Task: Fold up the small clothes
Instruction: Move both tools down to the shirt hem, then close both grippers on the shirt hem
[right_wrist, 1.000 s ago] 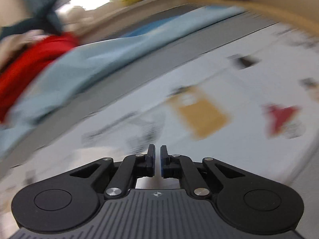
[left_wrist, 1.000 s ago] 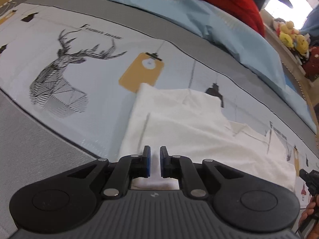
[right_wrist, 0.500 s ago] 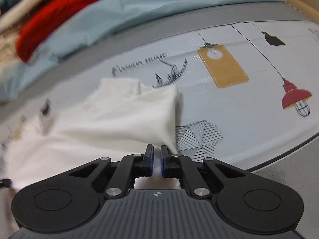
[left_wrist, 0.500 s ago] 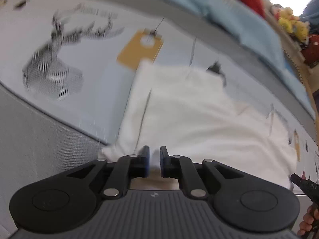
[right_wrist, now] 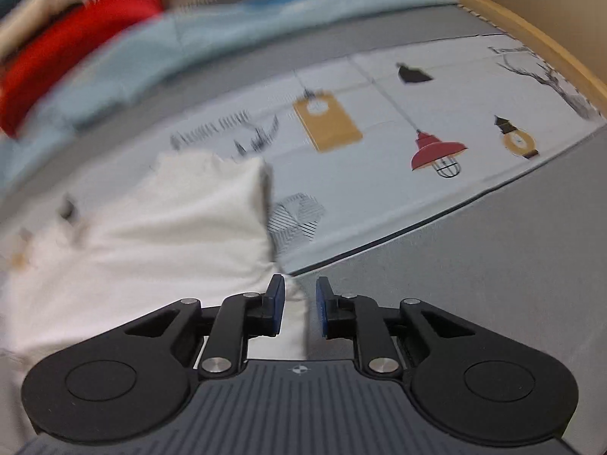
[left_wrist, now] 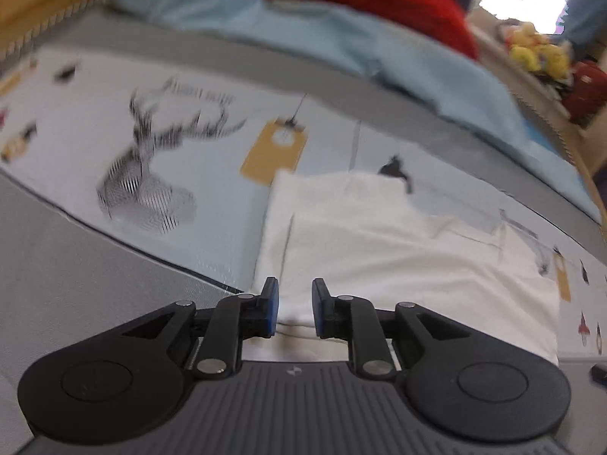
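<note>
Folded white cotton garment (left_wrist: pixel 398 250) lies flat on pale printed bedsheet (left_wrist: pixel 212 189), near edge under both grippers; left gripper (left_wrist: pixel 294 305) jaws opening, cloth below, unpinched. Right gripper (right_wrist: pixel 299 305) jaws opening w/ garment corner loose between pads; sheet lettering too blurred to read.

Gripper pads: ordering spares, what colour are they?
Blue pads on black fingers; clearest in the right wrist view.

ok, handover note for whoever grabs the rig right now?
Left gripper: jaws opening, white garment's near edge in the gap, pads not pressing.
Right gripper: jaws opening, the garment's corner between them, no grip visible.
Garment lies on the printed sheet, folded at least once, a doubled edge along one side.
Left: judge whether another fold is needed. Red and blue cloths sit behind; whether they need folding can't be told.
</note>
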Tool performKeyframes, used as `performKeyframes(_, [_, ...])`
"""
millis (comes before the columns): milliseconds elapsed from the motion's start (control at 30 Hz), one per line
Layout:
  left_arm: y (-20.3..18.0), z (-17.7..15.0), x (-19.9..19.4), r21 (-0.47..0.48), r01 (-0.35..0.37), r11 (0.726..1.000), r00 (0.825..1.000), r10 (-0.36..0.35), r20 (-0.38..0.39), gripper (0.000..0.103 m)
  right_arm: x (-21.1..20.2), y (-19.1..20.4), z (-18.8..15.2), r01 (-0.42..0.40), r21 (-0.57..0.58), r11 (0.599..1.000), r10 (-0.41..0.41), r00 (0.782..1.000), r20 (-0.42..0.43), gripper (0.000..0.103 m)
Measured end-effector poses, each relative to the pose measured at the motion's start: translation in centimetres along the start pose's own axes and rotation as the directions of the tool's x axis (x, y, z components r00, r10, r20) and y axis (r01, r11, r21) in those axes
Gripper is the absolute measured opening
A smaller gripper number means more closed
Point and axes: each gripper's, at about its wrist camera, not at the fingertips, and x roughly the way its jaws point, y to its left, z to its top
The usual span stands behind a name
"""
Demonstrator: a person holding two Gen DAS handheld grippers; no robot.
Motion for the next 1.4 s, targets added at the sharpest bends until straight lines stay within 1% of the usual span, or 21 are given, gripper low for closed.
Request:
performKeyframes(67, [-0.6,-0.9,-2.6,0.037,-0.010,0.999,1.000,0.009,0.022,0.025,-3.7,0.2,-1.1,-0.026,-0.031,0.999,0.028,0.998,0.059,0.025])
performKeyframes(167, [-1.8,-2.8,-6.5,0.097,-0.024,0.995,0.998,0.018,0.063,0.027,-9.0,0.4,-4.0,-0.078,-0.052,0.996,0.085,0.986,0.143,0.041])
performKeyframes(200, [-2.1,-3.8,-8.0,0.119,-0.026,0.993,0.996,0.016,0.082,0.027,-10.5,0.2,-5.3,-0.092,-0.065,0.994,0.102,0.980,0.168,0.046])
performKeyframes(233, [-2.4,-4.8,-9.3,0.135,-0.024,0.991,0.995,0.010,0.099,0.030,-11.9,0.2,-7.0,-0.103,-0.093,0.990,0.119,0.975,0.189,0.048])
performKeyframes(300, [-2.6,-7.7,-12.2,0.156,-0.007,0.988,0.991,-0.014,0.135,0.036,-13.5,-0.3,-9.4,-0.093,-0.149,0.984,0.124,0.969,0.213,0.048])
performKeyframes(367, [-2.2,-11.2,-14.7,0.175,0.039,0.984,0.981,-0.071,0.178,0.042,-14.8,-1.0,-12.0,-0.077,-0.177,0.981,0.114,0.971,0.208,0.048])
performKeyframes(433, [-1.7,-15.0,-16.2,0.223,0.081,0.971,0.971,-0.127,0.200,0.042,-15.4,-1.7,-14.1,-0.074,-0.170,0.983,0.107,0.975,0.196,0.048])
performKeyframes(467, [-1.5,-16.9,-16.4,0.253,0.083,0.964,0.972,-0.135,0.195,0.042,-15.6,-2.1,-14.9,-0.074,-0.157,0.985,0.104,0.976,0.192,0.048])
performKeyframes(567, [-1.0,-20.6,-15.8,0.323,0.070,0.944,0.986,-0.114,0.119,0.042,-15.5,-3.5,-17.0,-0.076,-0.113,0.991,0.096,0.980,0.177,0.048])
performKeyframes(633, [-0.6,-21.6,-15.7,0.347,0.074,0.935,0.988,-0.117,0.103,0.042,-15.2,-4.0,-18.5,-0.039,-0.130,0.991,0.060,0.984,0.165,0.048])
performKeyframes(700, [0.1,-21.8,-15.6,0.367,0.044,0.929,0.990,-0.090,0.108,0.042,-14.9,-4.3,-19.6,-0.021,-0.140,0.990,0.044,0.986,0.163,0.048])
performKeyframes(833, [2.1,-21.4,-16.3,0.314,0.049,0.948,0.990,-0.089,0.114,0.043,-14.2,-4.5,-20.5,-0.036,-0.089,0.995,0.048,0.990,0.132,0.047])
performKeyframes(900, [3.4,-22.0,-15.8,0.300,0.045,0.953,0.989,-0.085,0.122,0.044,-13.8,-3.9,-20.9,-0.041,-0.104,0.994,0.054,0.991,0.126,0.047])
performKeyframes(933, [4.3,-22.5,-15.0,0.271,0.045,0.961,0.992,-0.076,0.105,0.044,-13.4,-3.5,-21.1,-0.034,-0.128,0.991,0.050,0.991,0.124,0.047])
performKeyframes(967, [4.9,-22.3,-14.1,0.228,0.035,0.973,0.998,-0.047,0.050,0.042,-13.0,-3.2,-21.2,-0.024,-0.153,0.988,0.042,0.992,0.117,0.047])
performKeyframes(1000, [5.6,-21.9,-13.5,0.165,0.046,0.985,0.999,-0.047,0.000,0.041,-12.5,-2.9,-21.4,-0.012,-0.180,0.984,0.032,0.994,0.108,0.047])
performKeyframes(1067, [7.0,-21.3,-13.4,0.094,0.118,0.989,0.993,-0.118,0.002,0.041,-11.7,-3.0,-21.5,0.005,-0.192,0.981,0.013,0.996,0.091,0.047])
performKeyframes(1133, [8.2,-20.8,-13.0,0.026,0.108,0.994,0.993,-0.106,-0.041,0.041,-11.1,-3.7,-21.5,0.016,-0.159,0.987,-0.005,0.998,0.065,0.047])
performKeyframes(1200, [9.3,-20.6,-12.2,-0.041,0.130,0.991,0.986,-0.134,-0.095,0.041,-10.5,-4.7,-21.4,0.014,-0.118,0.993,-0.009,0.999,0.035,0.047])
performKeyframes(1267, [10.0,-20.8,-11.5,-0.082,0.140,0.987,0.981,-0.149,-0.120,0.041,-9.8,-5.6,-21.3,0.021,-0.072,0.997,-0.021,1.000,0.002,0.047])
performKeyframes(1400, [10.3,-21.3,-9.9,-0.082,0.078,0.994,0.977,-0.093,-0.191,0.041,-8.8,-6.9,-21.3,0.041,-0.008,0.999,-0.041,0.998,-0.044,0.047])
